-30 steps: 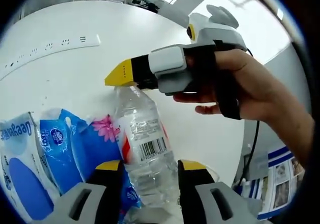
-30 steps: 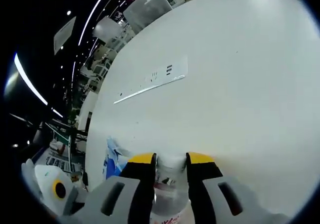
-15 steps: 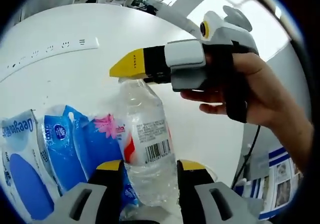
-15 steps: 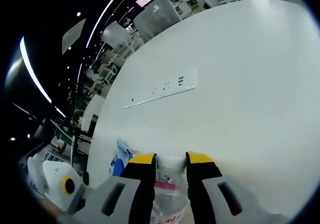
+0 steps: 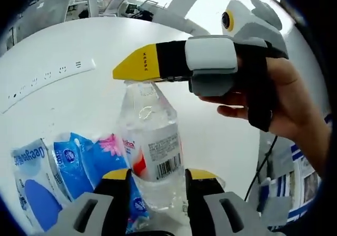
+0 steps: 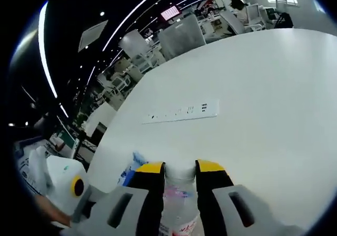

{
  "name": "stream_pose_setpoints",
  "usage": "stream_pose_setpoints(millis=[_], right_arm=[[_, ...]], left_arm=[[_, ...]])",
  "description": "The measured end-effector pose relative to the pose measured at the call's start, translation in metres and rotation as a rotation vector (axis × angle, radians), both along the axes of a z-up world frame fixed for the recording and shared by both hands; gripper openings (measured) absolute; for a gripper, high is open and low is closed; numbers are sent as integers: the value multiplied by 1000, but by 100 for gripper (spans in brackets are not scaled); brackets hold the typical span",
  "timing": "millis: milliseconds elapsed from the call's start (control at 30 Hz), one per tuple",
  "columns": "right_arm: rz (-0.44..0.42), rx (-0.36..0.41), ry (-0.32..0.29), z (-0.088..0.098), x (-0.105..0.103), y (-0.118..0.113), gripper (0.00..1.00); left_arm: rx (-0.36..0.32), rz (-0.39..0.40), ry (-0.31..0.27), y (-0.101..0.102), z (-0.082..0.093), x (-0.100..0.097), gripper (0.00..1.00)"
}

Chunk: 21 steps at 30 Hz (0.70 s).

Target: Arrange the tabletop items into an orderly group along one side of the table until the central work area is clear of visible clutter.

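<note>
A clear plastic water bottle (image 5: 152,146) with a red and white label and a barcode stands between my left gripper's (image 5: 158,178) yellow-tipped jaws, which are shut on its lower body. My right gripper (image 5: 141,78), held by a hand (image 5: 284,99), reaches in from the right and clamps the bottle's top. In the right gripper view, my right gripper (image 6: 180,167) is shut on the bottle's white cap (image 6: 180,173), with the bottle (image 6: 179,209) running down below it. Blue tissue packs (image 5: 63,162) lie just left of the bottle on the white table (image 5: 68,109).
A flush power strip (image 5: 47,79) (image 6: 184,111) runs across the table's far part. The blue tissue pack's corner (image 6: 130,165) and the left gripper's white body (image 6: 63,183) sit at lower left. Chairs and desks (image 6: 179,36) stand beyond the table edge. A cable (image 5: 265,151) hangs at right.
Both grippers kept their hold on the bottle. It stands more upright now, and both views have tilted to take in more of the room beyond the table.
</note>
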State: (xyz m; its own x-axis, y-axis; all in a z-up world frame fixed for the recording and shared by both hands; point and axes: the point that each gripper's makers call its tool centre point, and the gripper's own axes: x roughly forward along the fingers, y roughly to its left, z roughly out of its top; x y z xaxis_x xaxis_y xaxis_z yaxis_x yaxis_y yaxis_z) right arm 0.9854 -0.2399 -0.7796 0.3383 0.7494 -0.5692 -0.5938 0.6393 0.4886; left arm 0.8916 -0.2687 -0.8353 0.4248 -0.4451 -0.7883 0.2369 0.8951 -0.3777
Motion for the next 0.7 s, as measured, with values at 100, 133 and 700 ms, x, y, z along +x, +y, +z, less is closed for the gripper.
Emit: stream_pose_setpoints(millis=[100,133,700], right_arm=[[17,10,-67,12,-5,1,17],[22,15,-71,15,-8,1,17],[54,-1,-283,52,-59,-19,17]], left_arm=[[11,0,-22,2,4,2,38],[14,-1,-25,2,5,1,38],[77,-38,-98,-6,13,-22,39]])
